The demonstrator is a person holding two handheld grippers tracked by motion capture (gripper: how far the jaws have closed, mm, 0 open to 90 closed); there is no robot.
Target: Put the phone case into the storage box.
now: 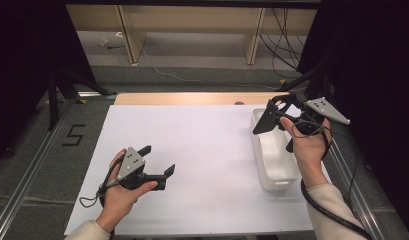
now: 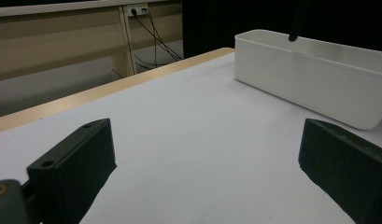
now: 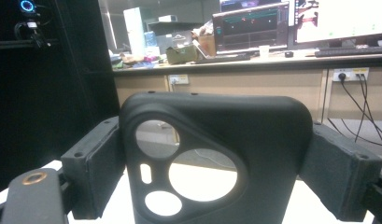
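Phone case (image 3: 216,158), black with a large camera cutout of round and slot openings, sits clamped between the two jaws of the right gripper (image 1: 278,114), whose pads press on its two side edges. In the right gripper view the case stands upright and blocks most of what lies ahead; its lower end is cut off by the bottom of the frame, and through the round openings only a pale, blurred surface shows. From the high view the case (image 1: 266,120) appears as a dark slab held above the far end of the white bin (image 1: 272,172), apart from its rim.

That bin is long, narrow and open-topped, and lies along the right side of the white sheet (image 1: 202,160) covering the table. The part of its floor that can be seen is bare, though the right hand (image 1: 308,150) and the case cover the far stretch. In the left gripper view the bin (image 2: 319,88) is seen side-on, so its inside is hidden behind the near wall.

Over the near left of the sheet, the left gripper (image 1: 158,161) is released, jaws spread wide with nothing between them, held in the left hand (image 1: 123,192).
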